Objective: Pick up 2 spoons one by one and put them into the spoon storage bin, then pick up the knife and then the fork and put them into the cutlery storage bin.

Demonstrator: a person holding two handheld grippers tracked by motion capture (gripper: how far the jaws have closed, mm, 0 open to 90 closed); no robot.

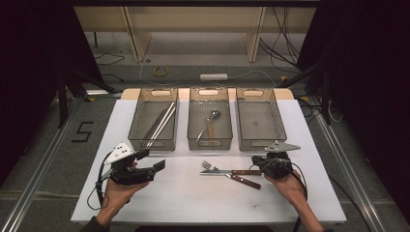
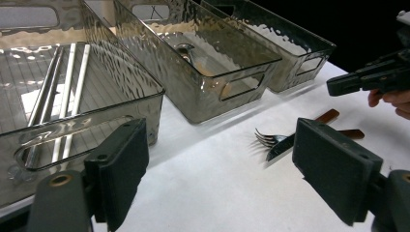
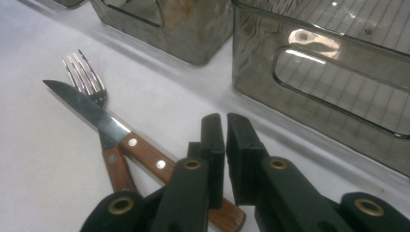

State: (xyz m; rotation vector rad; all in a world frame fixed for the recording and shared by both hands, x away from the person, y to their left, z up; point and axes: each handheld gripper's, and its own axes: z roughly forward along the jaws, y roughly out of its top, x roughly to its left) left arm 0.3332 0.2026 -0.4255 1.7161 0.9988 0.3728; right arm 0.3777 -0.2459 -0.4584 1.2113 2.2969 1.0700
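High view: three smoky clear bins stand in a row at the far side of the white table (image 1: pixel 183 198). The left bin (image 1: pixel 137 116) holds long metal rods (image 1: pixel 160 124), the middle bin (image 1: pixel 195 121) a spoon (image 1: pixel 209 122), and the right bin (image 1: pixel 278 121) shows nothing inside. A fork (image 1: pixel 209 166) and a knife (image 1: pixel 232 172) with wooden handles lie crossed near the bins, just left of the right gripper (image 1: pixel 256 161). The left gripper (image 1: pixel 155 160) hovers at the near left, jaws spread wide.

Left gripper view: its jaws stand far apart with nothing between them; the fork (image 2: pixel 267 137) lies beyond on the table.

Right gripper view: the jaws are nearly together, clasping nothing, just above the knife (image 3: pixel 125 140) handle's end.
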